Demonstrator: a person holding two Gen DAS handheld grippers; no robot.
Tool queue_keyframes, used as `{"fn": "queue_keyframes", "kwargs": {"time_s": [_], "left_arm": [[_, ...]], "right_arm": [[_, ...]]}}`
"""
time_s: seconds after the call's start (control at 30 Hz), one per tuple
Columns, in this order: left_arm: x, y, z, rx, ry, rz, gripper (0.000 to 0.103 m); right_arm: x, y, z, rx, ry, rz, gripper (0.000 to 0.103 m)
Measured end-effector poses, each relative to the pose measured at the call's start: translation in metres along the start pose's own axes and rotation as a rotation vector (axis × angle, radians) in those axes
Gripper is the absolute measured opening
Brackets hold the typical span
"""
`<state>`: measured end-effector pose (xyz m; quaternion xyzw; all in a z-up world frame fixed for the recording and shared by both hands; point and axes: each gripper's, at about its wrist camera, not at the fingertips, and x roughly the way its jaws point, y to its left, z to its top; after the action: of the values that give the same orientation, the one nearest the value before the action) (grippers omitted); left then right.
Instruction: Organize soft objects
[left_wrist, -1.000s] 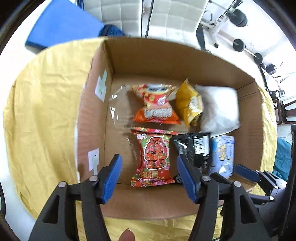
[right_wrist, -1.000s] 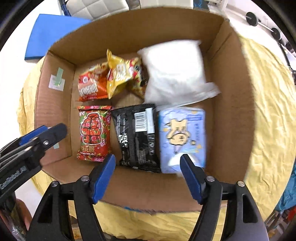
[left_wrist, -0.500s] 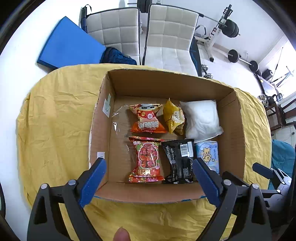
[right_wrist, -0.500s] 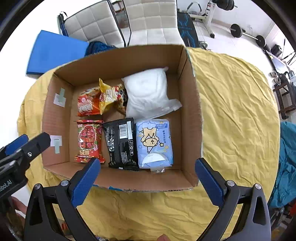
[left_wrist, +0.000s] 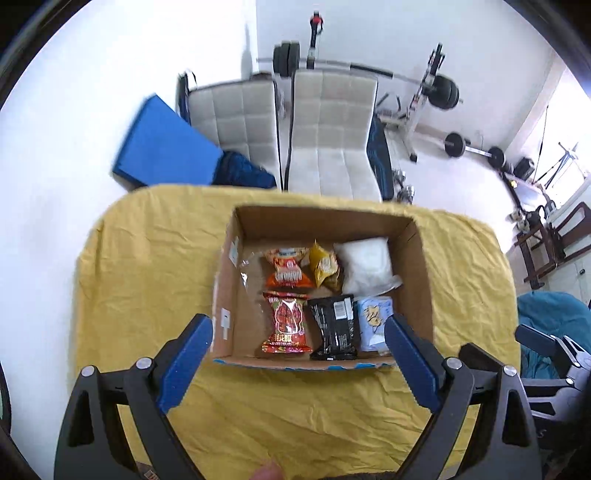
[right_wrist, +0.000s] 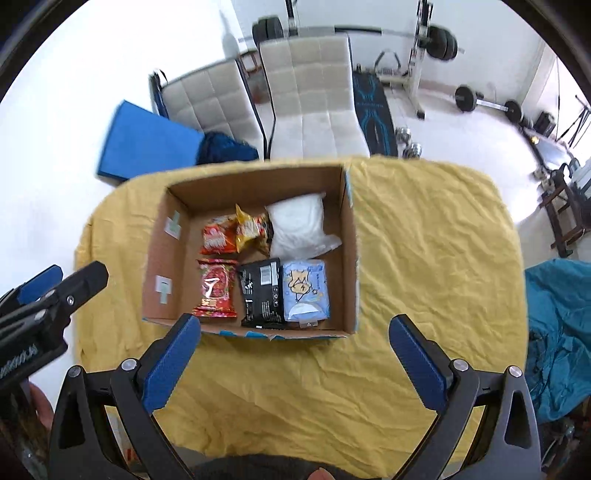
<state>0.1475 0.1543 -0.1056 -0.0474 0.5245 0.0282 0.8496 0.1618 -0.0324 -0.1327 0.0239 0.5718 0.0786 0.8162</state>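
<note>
Both my left gripper (left_wrist: 298, 345) and right gripper (right_wrist: 294, 341) hang released, empty, above the yellow cloth (right_wrist: 424, 258). Six soft packets sit inside the box (right_wrist: 349, 236) at 12 o'clock. Risk: the white bag (right_wrist: 299, 225) (overhanging its neighbour) slides if the box gets bumped.

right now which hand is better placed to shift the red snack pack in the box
Left. Its open tongs line up almost straight at the red snack pack, in the box's left column. The right tongs, also open, sit further right.
</note>
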Motion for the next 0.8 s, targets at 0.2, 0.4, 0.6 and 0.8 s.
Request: {"fn": "queue_keyframes", "kwargs": {"time_s": [0.2, 0.4, 0.6, 0.8], "left_arm": [[-0.062, -0.002, -0.006, -0.003, -0.08, 0.001, 0.095], [-0.098, -0.008, -0.017, -0.002, -0.1, -0.014, 0.095], [-0.119, -0.01, -0.026, -0.009, -0.117, -0.011, 0.095], [-0.128, -0.01, -0.032, -0.007, -0.122, -0.004, 0.095]], "right_arm": [[-0.078, -0.003, -0.015, -0.006, -0.106, -0.006, 0.103], [-0.127, -0.007, -0.027, -0.002, -0.164, -0.014, 0.103], [-0.155, -0.008, -0.037, 0.002, -0.199, -0.038, 0.103], [-0.164, -0.007, -0.043, -0.01, -0.2, -0.044, 0.103]]}}
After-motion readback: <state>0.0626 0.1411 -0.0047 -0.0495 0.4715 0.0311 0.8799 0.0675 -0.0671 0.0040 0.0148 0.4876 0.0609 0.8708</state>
